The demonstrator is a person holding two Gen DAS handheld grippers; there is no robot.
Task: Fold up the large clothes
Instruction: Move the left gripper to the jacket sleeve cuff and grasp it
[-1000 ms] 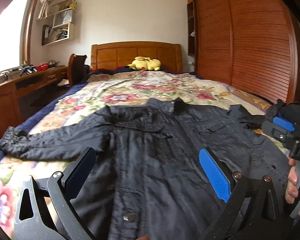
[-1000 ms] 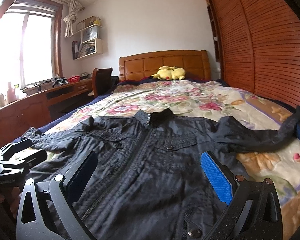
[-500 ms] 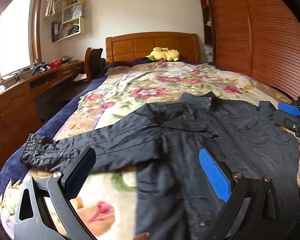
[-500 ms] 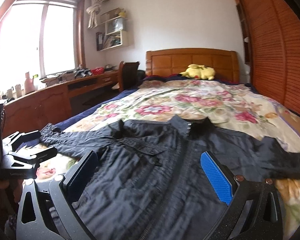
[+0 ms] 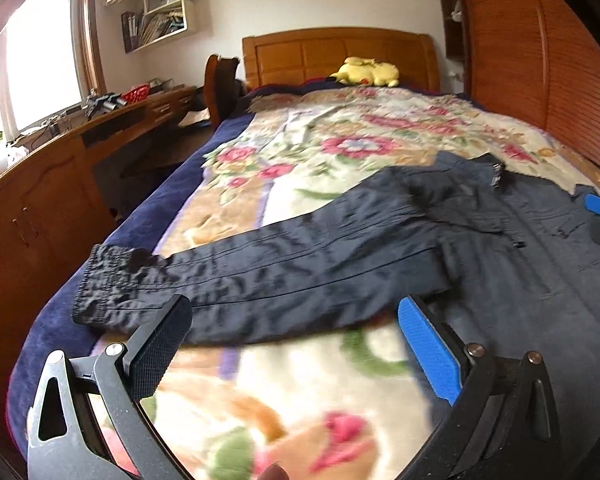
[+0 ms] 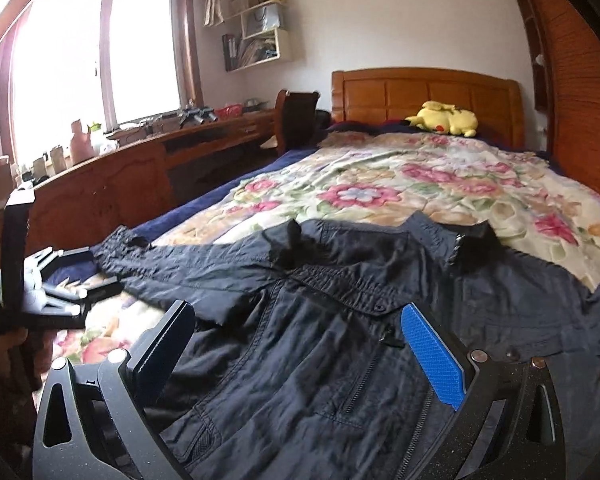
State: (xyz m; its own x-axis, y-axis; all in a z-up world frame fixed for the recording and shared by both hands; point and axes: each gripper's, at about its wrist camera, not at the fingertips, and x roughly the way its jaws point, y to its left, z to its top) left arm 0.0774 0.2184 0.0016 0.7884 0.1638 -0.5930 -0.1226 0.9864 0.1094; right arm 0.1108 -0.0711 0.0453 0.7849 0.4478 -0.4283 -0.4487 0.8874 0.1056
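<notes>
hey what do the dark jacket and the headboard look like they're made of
Jacket: looks like thin woven synthetic, maybe nylon, matte navy-black; it shows fine crinkles and a gathered elastic cuff. Headboard: apparently wood with an orange-brown glossy varnish, with raised panels.

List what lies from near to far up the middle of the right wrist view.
Right tool → dark navy zip-front jacket → floral patterned bedspread → yellow plush toy → wooden headboard.

On the bed [image 6: 480,184]: one dark jacket [image 6: 340,340], one yellow plush toy [image 6: 444,118]. Beside the bed, one wooden chair [image 6: 296,120].
</notes>
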